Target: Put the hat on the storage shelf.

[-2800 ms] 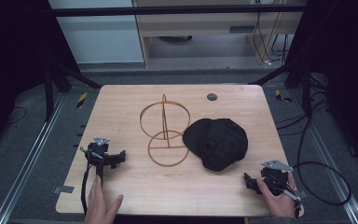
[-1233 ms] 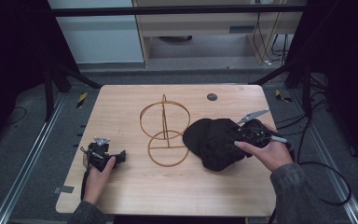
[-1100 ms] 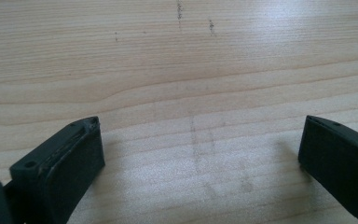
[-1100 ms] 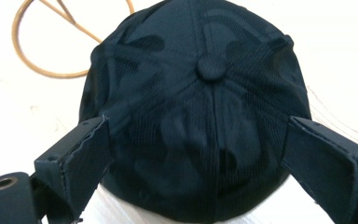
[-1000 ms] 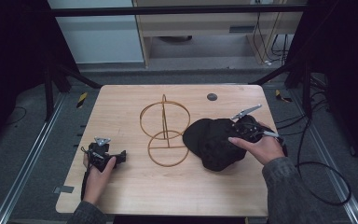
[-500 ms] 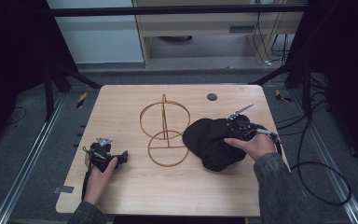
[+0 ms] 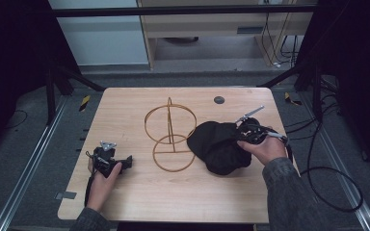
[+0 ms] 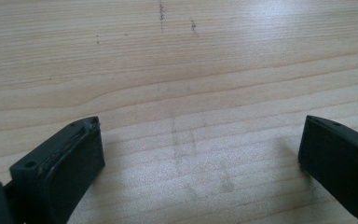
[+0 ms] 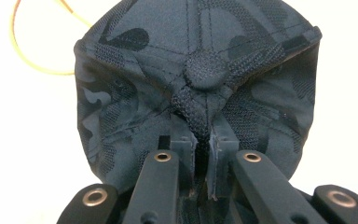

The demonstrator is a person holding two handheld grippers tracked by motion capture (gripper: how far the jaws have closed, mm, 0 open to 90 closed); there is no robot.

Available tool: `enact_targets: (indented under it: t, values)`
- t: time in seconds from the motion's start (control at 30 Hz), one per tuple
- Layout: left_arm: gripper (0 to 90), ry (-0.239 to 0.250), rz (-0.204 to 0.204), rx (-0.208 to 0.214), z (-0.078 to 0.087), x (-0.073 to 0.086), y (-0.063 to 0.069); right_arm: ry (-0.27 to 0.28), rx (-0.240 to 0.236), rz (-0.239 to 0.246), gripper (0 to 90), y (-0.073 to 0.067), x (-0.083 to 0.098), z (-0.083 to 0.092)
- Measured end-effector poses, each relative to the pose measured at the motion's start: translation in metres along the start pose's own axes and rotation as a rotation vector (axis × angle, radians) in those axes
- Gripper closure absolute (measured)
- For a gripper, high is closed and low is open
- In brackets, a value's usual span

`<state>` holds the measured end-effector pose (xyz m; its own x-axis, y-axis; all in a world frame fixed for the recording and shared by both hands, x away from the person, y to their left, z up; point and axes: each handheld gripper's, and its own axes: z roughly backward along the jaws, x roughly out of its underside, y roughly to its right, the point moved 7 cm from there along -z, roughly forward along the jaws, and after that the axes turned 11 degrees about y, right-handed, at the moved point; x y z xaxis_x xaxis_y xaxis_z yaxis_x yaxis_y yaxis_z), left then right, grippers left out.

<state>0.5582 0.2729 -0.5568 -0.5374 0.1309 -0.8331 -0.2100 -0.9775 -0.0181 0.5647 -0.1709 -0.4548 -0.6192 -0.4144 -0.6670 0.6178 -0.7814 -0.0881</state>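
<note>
A dark cap (image 7: 219, 146) lies on the right half of the light wooden desk (image 7: 139, 190), just beside a stand of thin golden wire (image 7: 170, 132) that rises from a round base ring near the middle. In the high view the cap reads as a soft black mound, slumped and a little crumpled. In the right gripper view its cloth (image 9: 135, 93) proves to be a dark blue-grey camouflage print with patches of coarser mesh weave, its stitched panels meeting at a round covered button (image 9: 207, 70) on the crown.

The right gripper (image 7: 243, 137) sits at the cap's right edge, held by the person's right hand (image 7: 265, 147). Its jaws have just been closing, and they now stand clenched on a raised fold of the cap's fabric just below the button, the ridge of cloth pinched between the two pads.

The left gripper (image 7: 125, 161) rests on the desk at the near left, well apart from the cap. In the left gripper view its jaws stand wide and released, with bare wood grain between them.
</note>
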Motion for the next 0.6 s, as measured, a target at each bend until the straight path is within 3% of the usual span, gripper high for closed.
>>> enact_targets:
  t: [0.33, 0.6]
  values:
    - [0.0, 0.001, -0.001, 0.001, 0.0, 0.0, 0.001, -0.003, 0.004, 0.003, 85.4, -0.002, -0.013, 0.021]
    - [0.0, 0.001, -0.003, 0.003, 0.0, 0.0, 0.001, 0.049, 0.015, -0.021, 85.6, 0.001, -0.025, 0.052]
